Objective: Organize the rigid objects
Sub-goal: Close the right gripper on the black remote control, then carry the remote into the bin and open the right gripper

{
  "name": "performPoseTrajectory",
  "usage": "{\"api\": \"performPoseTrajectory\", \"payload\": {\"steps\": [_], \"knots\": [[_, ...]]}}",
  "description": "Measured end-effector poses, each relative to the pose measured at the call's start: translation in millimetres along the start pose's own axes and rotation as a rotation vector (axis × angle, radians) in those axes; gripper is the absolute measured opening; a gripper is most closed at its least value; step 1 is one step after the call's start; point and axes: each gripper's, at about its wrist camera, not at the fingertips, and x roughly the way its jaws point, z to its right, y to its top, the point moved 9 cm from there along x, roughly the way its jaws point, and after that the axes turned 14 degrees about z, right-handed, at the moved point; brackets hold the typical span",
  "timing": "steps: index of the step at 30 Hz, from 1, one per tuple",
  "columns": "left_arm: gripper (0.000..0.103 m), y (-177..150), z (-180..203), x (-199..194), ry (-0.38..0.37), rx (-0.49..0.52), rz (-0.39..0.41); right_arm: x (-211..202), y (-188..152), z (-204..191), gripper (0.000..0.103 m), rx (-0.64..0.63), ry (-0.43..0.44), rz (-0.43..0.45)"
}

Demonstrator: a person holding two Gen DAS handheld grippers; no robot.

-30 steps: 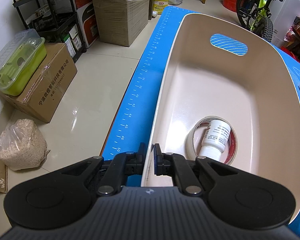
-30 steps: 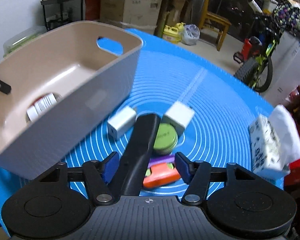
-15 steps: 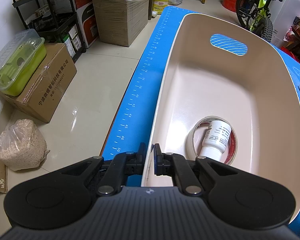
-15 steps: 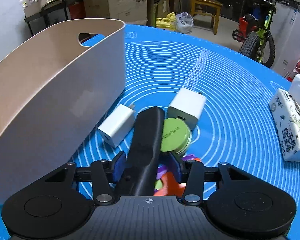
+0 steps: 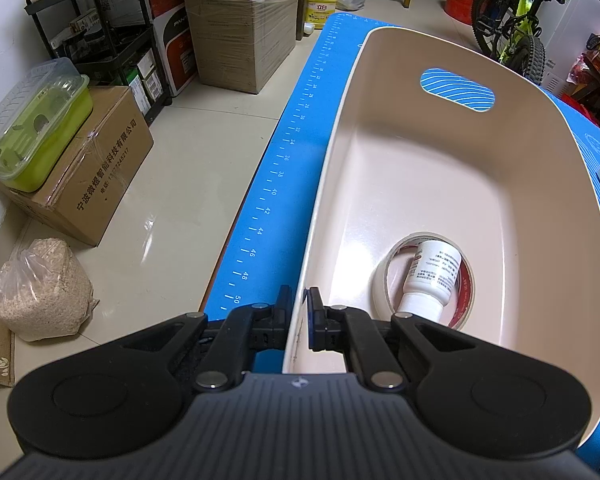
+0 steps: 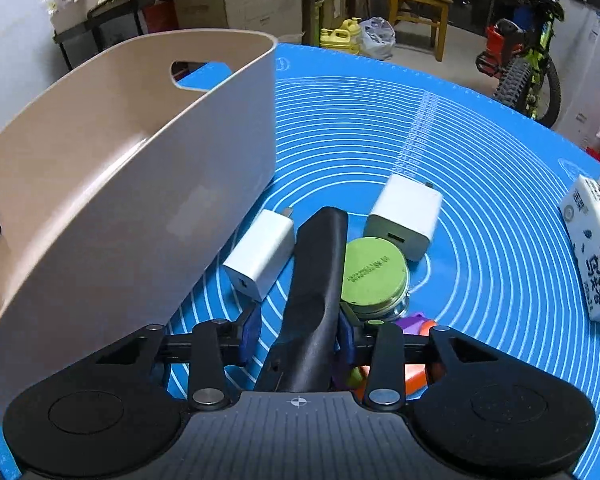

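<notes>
Two binned: bottle (image 5: pixel 430 276), tape (image 5: pixel 384 280) | left gripper (image 5: pixel 299 312) clamps bin (image 5: pixel 540 208) rim, mat's left edge | right gripper (image 6: pixel 296 334) around black remote (image 6: pixel 316 280), left pad apart | mid-mat: chargers, tin (image 6: pixel 374 276) remain

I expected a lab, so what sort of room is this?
Probably a home storeroom or garage: stacked cardboard boxes, a bicycle and a wooden chair surround the blue mat.

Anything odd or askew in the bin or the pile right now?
Nothing damaged or spilled. Inside the bin, the white bottle lies on its side across the tape roll. On the mat, the black remote leans over the green tin.
</notes>
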Motion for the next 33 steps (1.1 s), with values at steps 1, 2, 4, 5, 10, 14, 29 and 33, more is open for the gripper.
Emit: {"api": "performPoseTrajectory", "payload": {"steps": [1, 2, 4, 5, 10, 14, 29, 33], "knots": [[0.009, 0.0, 0.0, 0.0, 0.0, 0.0, 0.0, 3.4, -1.0, -2.0, 0.044, -0.001, 0.001, -0.01], [0.009, 0.1, -0.1, 0.0, 0.0, -0.001, 0.0, 7.2, -2.7, -4.4, 0.041, -0.01, -0.007, -0.021], [0.009, 0.2, 0.1, 0.0, 0.0, -0.002, 0.0, 11.3, -2.1, -7.6, 0.035, -0.03, -0.033, -0.018], [0.009, 0.3, 0.3, 0.2, 0.0, -0.001, 0.0, 11.4, -1.4, -8.5, 0.031, -0.017, -0.031, -0.02], [0.009, 0.1, 0.2, 0.2, 0.0, -0.001, 0.0, 7.3, -1.2, 0.0, 0.027, 0.028, -0.082, -0.013], [0.009, 0.3, 0.0, 0.2, 0.001, -0.001, 0.0, -10.8, 7.2, 10.9, 0.027, 0.04, -0.118, 0.036], [0.009, -0.1, 1.9, 0.2, 0.005, 0.001, 0.0, -91.5, 132.4, -19.6, 0.027, 0.037, -0.052, 0.325], [0.009, -0.3, 2.0, 0.0, 0.005, 0.001, 0.0, -77.6, 157.1, -59.9, 0.027, 0.029, 0.059, 0.319]]}}
